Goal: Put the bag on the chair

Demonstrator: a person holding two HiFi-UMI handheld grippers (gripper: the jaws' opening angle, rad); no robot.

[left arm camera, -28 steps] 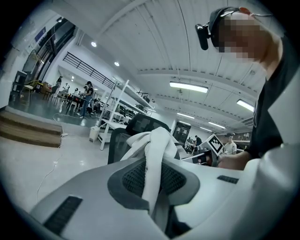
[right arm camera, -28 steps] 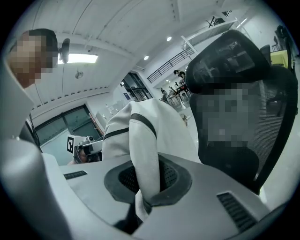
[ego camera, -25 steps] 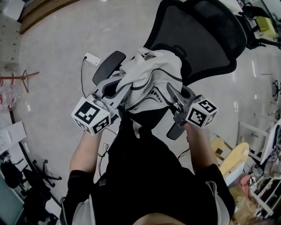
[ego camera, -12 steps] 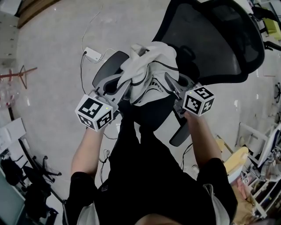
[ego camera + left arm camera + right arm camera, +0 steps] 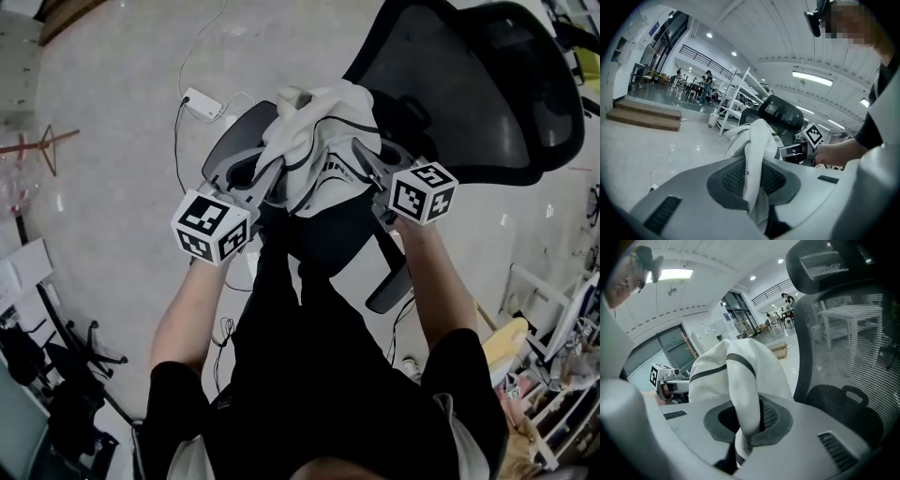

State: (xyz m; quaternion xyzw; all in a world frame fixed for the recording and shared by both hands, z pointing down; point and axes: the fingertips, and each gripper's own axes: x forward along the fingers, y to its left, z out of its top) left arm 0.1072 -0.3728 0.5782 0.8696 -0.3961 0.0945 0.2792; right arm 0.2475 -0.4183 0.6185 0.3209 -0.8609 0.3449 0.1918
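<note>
Head view: the white bag [image 5: 323, 141] has dropped closer to the seat of the chair [image 5: 469, 84] since a second ago; left gripper view: the left gripper [image 5: 752, 187] has its jaws clenched on the bag's fabric; right gripper view: the right gripper [image 5: 745, 423] likewise, so release seems next.

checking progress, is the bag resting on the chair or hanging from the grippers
Held: the left gripper and right gripper each clamp the bag by its fabric, above the chair. Whether its bottom touches down, cannot tell.
</note>
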